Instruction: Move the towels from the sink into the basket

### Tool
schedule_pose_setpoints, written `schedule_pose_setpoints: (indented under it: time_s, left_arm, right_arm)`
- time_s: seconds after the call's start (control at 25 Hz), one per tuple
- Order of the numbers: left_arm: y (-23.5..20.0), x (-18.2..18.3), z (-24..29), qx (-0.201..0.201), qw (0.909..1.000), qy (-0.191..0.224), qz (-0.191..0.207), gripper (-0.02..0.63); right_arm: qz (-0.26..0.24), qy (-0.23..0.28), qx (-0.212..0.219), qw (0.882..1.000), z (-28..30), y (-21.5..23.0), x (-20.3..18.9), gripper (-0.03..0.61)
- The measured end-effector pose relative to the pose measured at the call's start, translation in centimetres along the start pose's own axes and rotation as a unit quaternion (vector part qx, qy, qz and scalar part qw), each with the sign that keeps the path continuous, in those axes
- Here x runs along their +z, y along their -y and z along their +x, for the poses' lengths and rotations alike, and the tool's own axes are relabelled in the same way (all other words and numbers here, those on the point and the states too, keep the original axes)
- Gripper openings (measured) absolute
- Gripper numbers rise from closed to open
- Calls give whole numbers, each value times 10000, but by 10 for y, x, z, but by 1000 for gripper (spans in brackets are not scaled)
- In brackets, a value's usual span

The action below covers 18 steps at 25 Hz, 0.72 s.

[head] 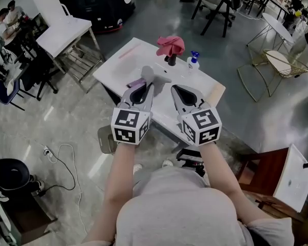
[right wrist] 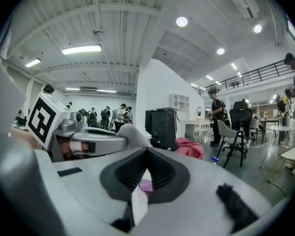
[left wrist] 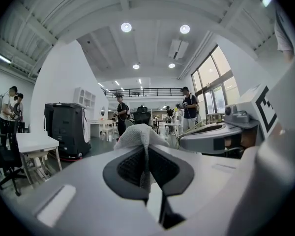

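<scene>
Left gripper (left wrist: 147, 157) pinches the grey terry towel (left wrist: 136, 134) above the white worktop (head: 122, 68); right gripper (right wrist: 146, 173) is pressed together, empty. Best to keep the pinch firm and lift clear before carrying.

Nubby grey cloth towel (left wrist: 137, 134), soft pink cloth towel (head: 170, 45), smooth white table (head: 118, 70), glossy floor (head: 66, 122)

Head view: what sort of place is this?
Probably an open-plan lab or workshop: scattered white rectangular tables, a polished grey floor, a large black cabinet, and people seated at a far desk.
</scene>
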<state>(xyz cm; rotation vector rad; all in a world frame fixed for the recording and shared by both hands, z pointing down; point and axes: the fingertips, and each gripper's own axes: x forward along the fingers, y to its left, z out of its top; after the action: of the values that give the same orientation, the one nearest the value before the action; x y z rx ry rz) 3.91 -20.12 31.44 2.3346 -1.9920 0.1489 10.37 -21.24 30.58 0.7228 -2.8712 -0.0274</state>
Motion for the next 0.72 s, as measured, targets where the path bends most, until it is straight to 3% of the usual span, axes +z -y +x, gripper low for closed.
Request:
schedule_pose_setpoints:
  time_s: [0.72]
  left_arm:
    - [-103,-11,-79,358,9993,-38,-113,18]
  right_arm:
    - [-93,-124,428,9990,74,-106,19,17]
